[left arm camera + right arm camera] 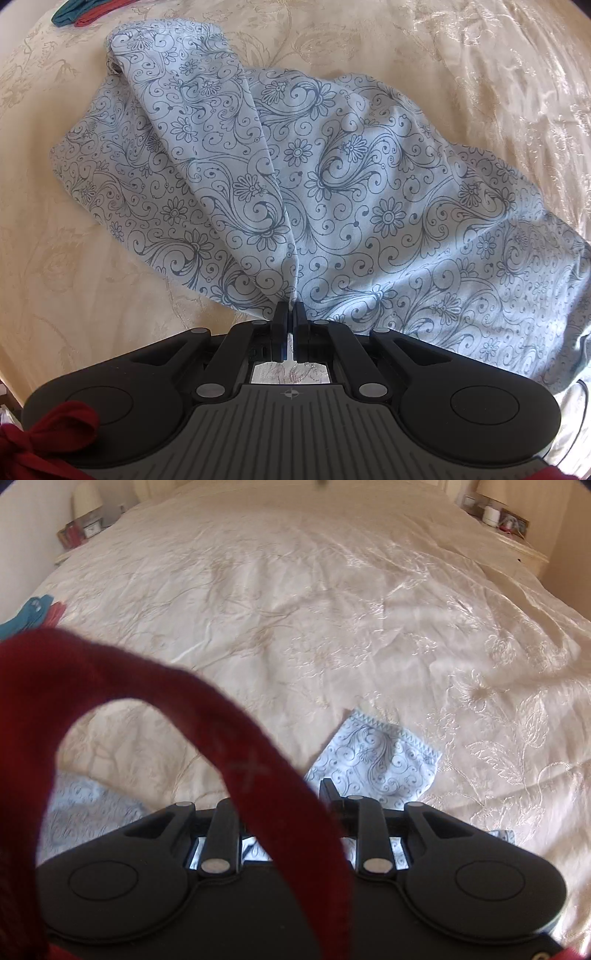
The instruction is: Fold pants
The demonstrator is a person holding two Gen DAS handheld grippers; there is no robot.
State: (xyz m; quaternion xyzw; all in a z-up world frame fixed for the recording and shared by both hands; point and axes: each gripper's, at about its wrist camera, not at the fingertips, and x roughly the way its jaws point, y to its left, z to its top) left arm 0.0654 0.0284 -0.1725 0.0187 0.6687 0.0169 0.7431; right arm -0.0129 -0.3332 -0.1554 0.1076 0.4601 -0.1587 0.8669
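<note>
Light blue pants (295, 177) with a dark floral print lie spread on the cream bedspread (74, 266). My left gripper (291, 310) is shut on a raised fold of the pants at their near edge. In the right wrist view a hemmed corner of the pants (376, 760) sticks out past my right gripper (314, 794). A red fabric loop (207, 716) hangs in front of the camera and hides the left finger; only the right finger (328, 790) shows. More of the pants (85, 812) lies at the lower left.
Teal and red garments (85, 13) lie at the far left of the bed, also in the right wrist view (33, 613). Nightstands with small items stand at the far left (85, 524) and far right (506, 520) beside the bed.
</note>
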